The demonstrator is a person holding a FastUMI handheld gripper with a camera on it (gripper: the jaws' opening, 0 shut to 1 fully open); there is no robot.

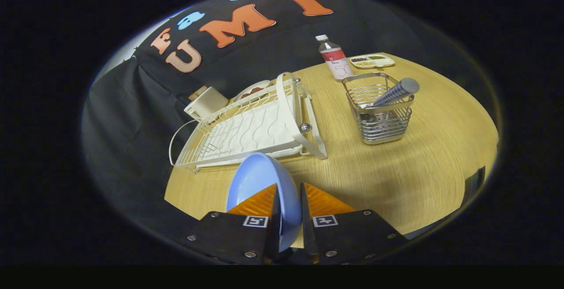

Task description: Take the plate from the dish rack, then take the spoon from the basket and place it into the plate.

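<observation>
A light blue plate (260, 179) stands on edge between my fingers, and my gripper (289, 192) is shut on its rim, holding it above the wooden table (396, 174). Just beyond the plate lies the white wire dish rack (251, 130), with nothing standing in it. To the right of the rack stands a metal wire basket (379, 113). A spoon with a ribbed grey handle (394, 94) leans out of the basket towards the right.
A plastic bottle (335, 60) and a small divided tray of food (372, 61) stand behind the basket. A white box (207, 101) and another dish (253, 88) sit behind the rack. Bare tabletop lies ahead of my fingers, in front of the basket.
</observation>
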